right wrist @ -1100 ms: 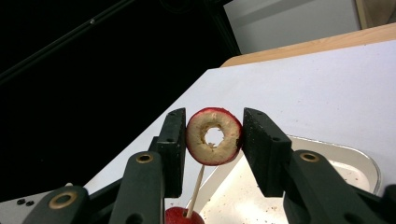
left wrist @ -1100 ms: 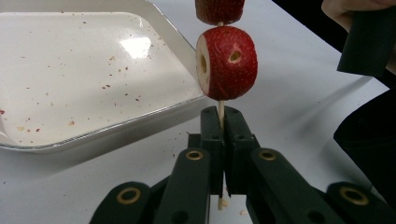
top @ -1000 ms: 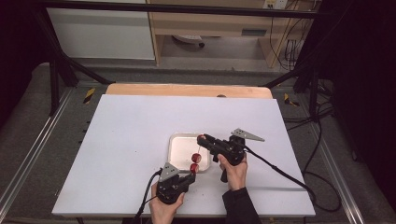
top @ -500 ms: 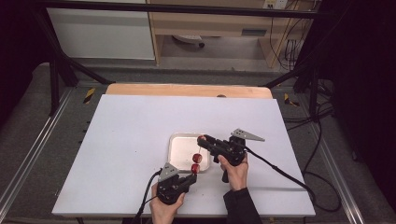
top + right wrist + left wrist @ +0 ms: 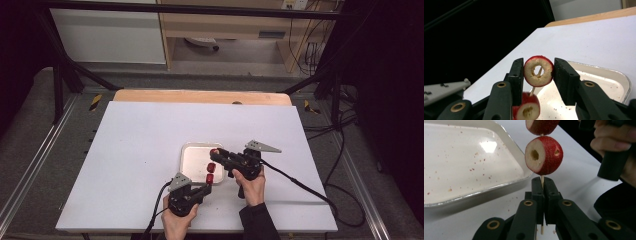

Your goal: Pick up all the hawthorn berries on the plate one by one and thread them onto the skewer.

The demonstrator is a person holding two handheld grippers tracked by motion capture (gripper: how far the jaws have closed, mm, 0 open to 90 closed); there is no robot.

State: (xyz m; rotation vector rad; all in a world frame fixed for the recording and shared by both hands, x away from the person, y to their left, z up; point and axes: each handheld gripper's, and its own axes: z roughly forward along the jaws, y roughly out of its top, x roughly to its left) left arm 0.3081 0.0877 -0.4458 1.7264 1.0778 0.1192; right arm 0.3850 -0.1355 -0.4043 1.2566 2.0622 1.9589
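High view: nothing has shifted since a second ago, left gripper [image 5: 209, 186] and right gripper [image 5: 220, 152] over the tray [image 5: 190, 167]; left gripper view: jaws clamp the skewer [image 5: 542, 180] beneath a threaded fruit [image 5: 544, 155]; right gripper view: jaws pinch a cored fruit [image 5: 538, 71], threading apparently paused.

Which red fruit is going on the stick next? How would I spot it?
Find the pale tray in the middle of the white table. Above its right edge, the right hand-held gripper squeezes a cored red fruit. Unlike the two fruits already lower on the stick, its hole is just meeting the stick's tip.
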